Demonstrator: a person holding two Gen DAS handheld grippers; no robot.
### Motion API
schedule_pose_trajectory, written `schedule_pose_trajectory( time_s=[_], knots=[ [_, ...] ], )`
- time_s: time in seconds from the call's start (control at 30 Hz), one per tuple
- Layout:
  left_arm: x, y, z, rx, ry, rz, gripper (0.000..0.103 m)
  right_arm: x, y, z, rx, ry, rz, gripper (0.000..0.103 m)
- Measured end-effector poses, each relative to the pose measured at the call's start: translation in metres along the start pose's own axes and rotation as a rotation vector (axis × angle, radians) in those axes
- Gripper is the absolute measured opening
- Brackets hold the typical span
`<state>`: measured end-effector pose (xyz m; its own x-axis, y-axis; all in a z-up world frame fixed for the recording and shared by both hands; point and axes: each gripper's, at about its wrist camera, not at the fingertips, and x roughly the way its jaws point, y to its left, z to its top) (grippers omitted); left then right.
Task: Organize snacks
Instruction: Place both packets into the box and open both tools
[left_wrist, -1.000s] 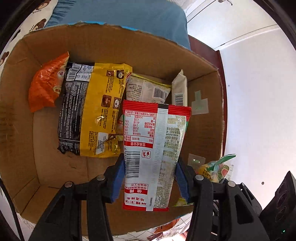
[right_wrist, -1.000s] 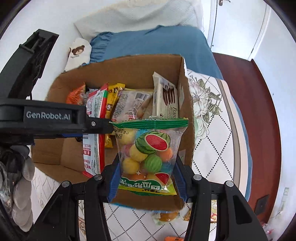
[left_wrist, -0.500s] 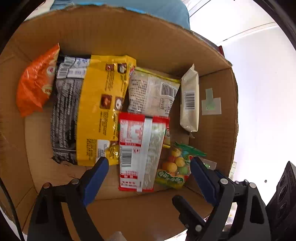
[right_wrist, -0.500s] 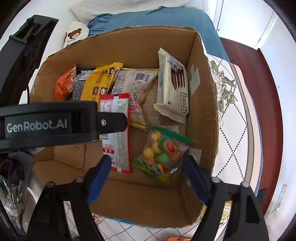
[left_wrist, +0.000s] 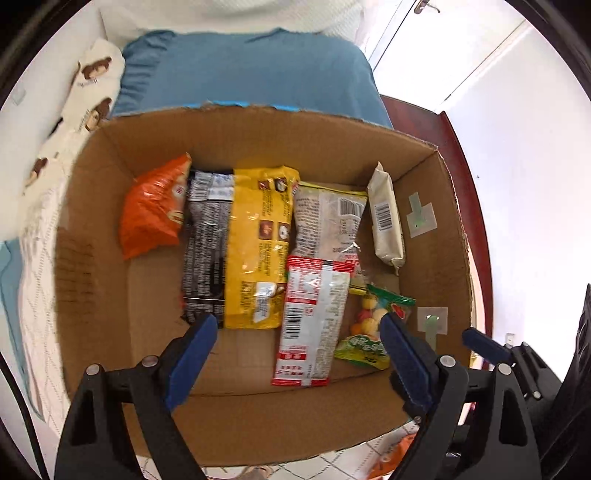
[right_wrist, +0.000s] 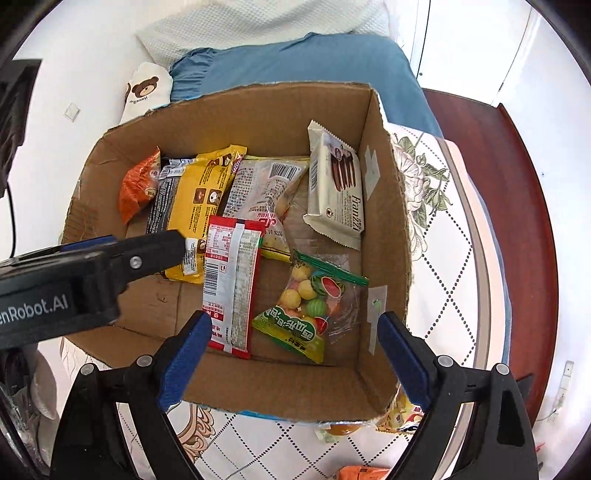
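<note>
Left wrist view: your left gripper (left_wrist: 295, 354) is hanging over the near edge of the cardboard box (left_wrist: 258, 417) with its jaws spread wide and gripping nothing. Inside the box, the red-and-white packet (left_wrist: 314, 321) is lying flat on the floor, just beside the fruit-candy bag (left_wrist: 369, 332) on its right. Behind them the orange bag (left_wrist: 155, 210), the yellow-and-black packet (left_wrist: 240, 243), the clear-fronted packet (left_wrist: 328, 225) and the cream wafer pack (left_wrist: 386, 218) are leaning in a row toward the far wall.

Right wrist view: your right gripper (right_wrist: 291, 354) is likewise standing wide open and empty above the box's near wall (right_wrist: 280, 387). The candy bag (right_wrist: 314, 299) is resting near the right-hand wall, its green sealed header pointing away from you. More snacks are showing outside the box on the bed cover (right_wrist: 454, 229): a partly hidden packet (right_wrist: 399, 413) at the near right corner and an orange one (right_wrist: 364, 472) at the bottom edge.

Handling judgement: these are looking like light, soft film pouches, slippery on the glossy faces and crushable where the contents are brittle. You are best taking each by its flat sealed end or across the narrow width, with a modest squeeze. The wafer pack is likely stiffer but fragile; grip it across the short sides.
</note>
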<state>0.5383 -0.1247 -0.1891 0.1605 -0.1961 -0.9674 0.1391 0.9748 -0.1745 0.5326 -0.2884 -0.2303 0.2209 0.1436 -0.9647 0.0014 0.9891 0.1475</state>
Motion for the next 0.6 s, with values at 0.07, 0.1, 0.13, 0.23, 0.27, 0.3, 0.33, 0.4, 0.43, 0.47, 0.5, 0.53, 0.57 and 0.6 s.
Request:
schedule_pose_trajectory(
  time_s=[0.07,0.1,0.13,0.23,0.27,0.3,0.33,0.4,0.43,0.47,0.5,0.53,0.57,0.6],
  knots=[
    [-0.006,0.002,-0.007,0.01,-0.033,0.022,0.09,-0.005,0.001,-0.005,0.002,-0.014,-0.001,0.093],
    [-0.01,0.004,-0.01,0.013,-0.047,0.031,0.09,-0.008,0.0,-0.006,0.003,-0.021,0.001,0.093],
    [-0.013,0.008,-0.013,0.016,-0.061,0.041,0.09,-0.011,0.001,-0.009,0.004,-0.03,0.002,0.093],
    [-0.023,0.013,-0.024,0.027,-0.102,0.071,0.09,-0.021,0.002,-0.016,0.001,-0.062,-0.011,0.093],
    [-0.026,0.015,-0.029,0.032,-0.116,0.079,0.09,-0.025,0.003,-0.018,0.001,-0.073,-0.013,0.093],
    [-0.03,0.017,-0.033,0.037,-0.126,0.085,0.09,-0.029,0.004,-0.021,0.001,-0.081,-0.014,0.093],
    [-0.034,0.019,-0.038,0.039,-0.136,0.091,0.09,-0.032,0.006,-0.023,-0.001,-0.089,-0.017,0.093],
    [-0.04,0.022,-0.047,0.042,-0.155,0.098,0.09,-0.039,0.008,-0.029,-0.005,-0.111,-0.025,0.093],
    [-0.044,0.024,-0.052,0.041,-0.164,0.1,0.09,-0.043,0.009,-0.032,-0.008,-0.122,-0.029,0.093],
    [-0.048,0.026,-0.056,0.04,-0.173,0.098,0.09,-0.047,0.011,-0.035,-0.01,-0.133,-0.031,0.093],
    [-0.051,0.028,-0.061,0.041,-0.179,0.095,0.09,-0.051,0.013,-0.038,-0.011,-0.143,-0.031,0.093],
    [-0.053,0.029,-0.065,0.041,-0.184,0.096,0.09,-0.054,0.014,-0.04,-0.013,-0.152,-0.029,0.093],
    [-0.056,0.03,-0.069,0.041,-0.193,0.098,0.09,-0.059,0.016,-0.044,-0.015,-0.163,-0.028,0.093],
    [-0.06,0.032,-0.075,0.043,-0.202,0.102,0.09,-0.063,0.017,-0.048,-0.015,-0.175,-0.027,0.093]
  ],
)
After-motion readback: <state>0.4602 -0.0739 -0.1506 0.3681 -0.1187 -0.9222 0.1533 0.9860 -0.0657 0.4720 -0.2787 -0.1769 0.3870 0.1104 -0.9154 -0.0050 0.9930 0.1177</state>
